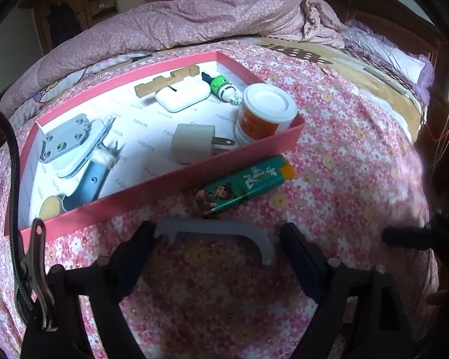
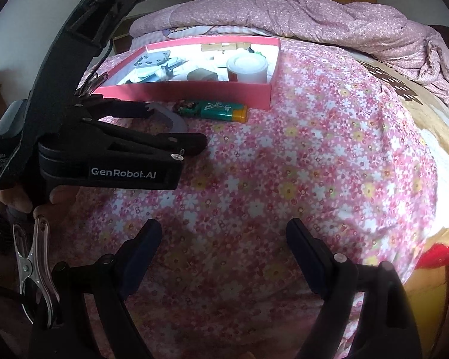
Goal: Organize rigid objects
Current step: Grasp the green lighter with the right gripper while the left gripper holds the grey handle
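A grey U-shaped handle lies on the flowered bedsheet just in front of a pink box. My left gripper is open and straddles the handle; its left finger is at the handle's end and a gap shows on the right side. In the right wrist view the handle sits between the left gripper's fingers. A green lighter with an orange end lies against the box's near wall. My right gripper stands open over bare sheet, with nothing between its fingers.
The pink box holds a metal hinge plate, a wooden piece, a white case, a grey plug and a white-lidded jar. A bunched quilt lies behind. The bed edge drops off at right.
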Available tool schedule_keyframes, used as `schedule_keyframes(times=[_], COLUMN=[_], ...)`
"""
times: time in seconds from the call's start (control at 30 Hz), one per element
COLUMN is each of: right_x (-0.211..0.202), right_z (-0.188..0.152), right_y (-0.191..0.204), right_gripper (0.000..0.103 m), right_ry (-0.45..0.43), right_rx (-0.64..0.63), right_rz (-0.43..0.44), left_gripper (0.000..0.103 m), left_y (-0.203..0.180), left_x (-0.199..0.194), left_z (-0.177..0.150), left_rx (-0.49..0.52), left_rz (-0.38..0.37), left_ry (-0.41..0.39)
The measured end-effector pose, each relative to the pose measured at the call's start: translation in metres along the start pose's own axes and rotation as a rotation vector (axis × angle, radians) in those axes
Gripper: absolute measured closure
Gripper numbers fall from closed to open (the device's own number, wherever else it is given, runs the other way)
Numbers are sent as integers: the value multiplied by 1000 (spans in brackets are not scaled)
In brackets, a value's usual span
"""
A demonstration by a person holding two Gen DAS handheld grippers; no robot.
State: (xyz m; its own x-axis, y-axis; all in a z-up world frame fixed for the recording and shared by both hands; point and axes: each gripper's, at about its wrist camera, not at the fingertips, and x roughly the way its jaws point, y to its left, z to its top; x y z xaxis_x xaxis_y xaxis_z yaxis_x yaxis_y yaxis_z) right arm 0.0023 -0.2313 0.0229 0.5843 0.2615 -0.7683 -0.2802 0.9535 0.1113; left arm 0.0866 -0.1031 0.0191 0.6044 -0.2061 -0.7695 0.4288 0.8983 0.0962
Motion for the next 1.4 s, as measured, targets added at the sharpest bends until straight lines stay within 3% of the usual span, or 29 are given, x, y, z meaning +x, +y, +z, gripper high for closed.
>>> schedule_keyframes(times=[0.07,0.27,0.53,0.7,0.9,1.03,1.13,1.4], right_x=[1,2,4,9,26,38,46,74], right_z=[0,-1,2,14,46,68,83,98], right_y=[0,0,8,18,20,20,24,26], right_gripper=[15,14,14,14,14,12,0,0], right_ry=[-7,-24,-10,7,6,-16,-35,-30], right_rx=[16,36,48,44,128,175,180,180], right_rz=[-4,-12,-49,-29,-57,-73,-86,-120], left_gripper=[27,27,27,27,27,27,27,27], left_y=[0,10,45,76,107,109,110,107], left_x=[-3,-12,-40,-49,-50,-54,-54,-52], left_z=[-1,-9,-35,-54,-68,-71,-73,-72], left_rx=[0,-34,-121,-216,-330,-339,-339,-333], left_rz=[0,10,90,123,143,133,133,139], left_ry=[-8,-16,-36,-30,-11,-26,-33,-40])
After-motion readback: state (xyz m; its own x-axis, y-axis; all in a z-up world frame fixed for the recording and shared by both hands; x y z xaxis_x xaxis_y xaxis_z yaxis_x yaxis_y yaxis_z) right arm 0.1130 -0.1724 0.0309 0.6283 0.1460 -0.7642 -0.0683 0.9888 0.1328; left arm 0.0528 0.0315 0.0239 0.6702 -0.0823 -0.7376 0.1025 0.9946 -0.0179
